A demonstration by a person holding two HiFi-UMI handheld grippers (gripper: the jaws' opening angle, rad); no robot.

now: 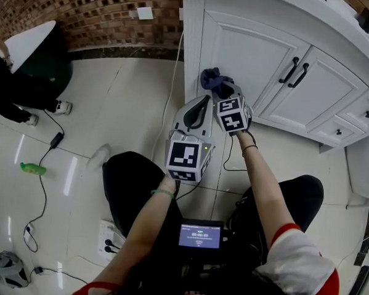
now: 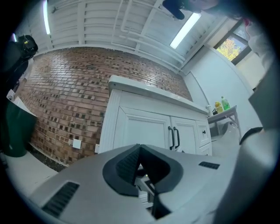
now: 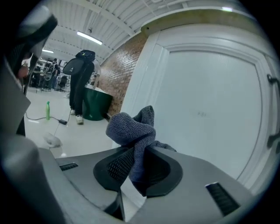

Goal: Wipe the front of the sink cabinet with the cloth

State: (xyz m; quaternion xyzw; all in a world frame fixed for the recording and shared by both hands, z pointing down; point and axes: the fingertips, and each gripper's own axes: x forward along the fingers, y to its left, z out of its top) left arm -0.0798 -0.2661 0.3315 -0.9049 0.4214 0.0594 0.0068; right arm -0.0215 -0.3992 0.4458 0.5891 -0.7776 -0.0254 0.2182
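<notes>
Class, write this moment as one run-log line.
right gripper: shut on cloth | cloth: before cabinet door, contact unclear | left gripper: shut, empty

Grey left gripper (image 1: 202,104), right gripper (image 1: 223,90); black-white marker cubes (image 1: 186,160); white red-cuffed sleeves (image 1: 296,254); black trousers (image 1: 130,185).

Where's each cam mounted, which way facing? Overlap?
Head view: on the head, looking steeply down at the sink cabinet; shows both forearms, left gripper, right gripper holding cloth.
Left gripper view: on left gripper, facing the cabinet and brick wall; own jaws shut, empty.
Right gripper view: on right gripper, close to a cabinet door; own jaws clamping cloth.
Shared: all three show the cabinet.
</notes>
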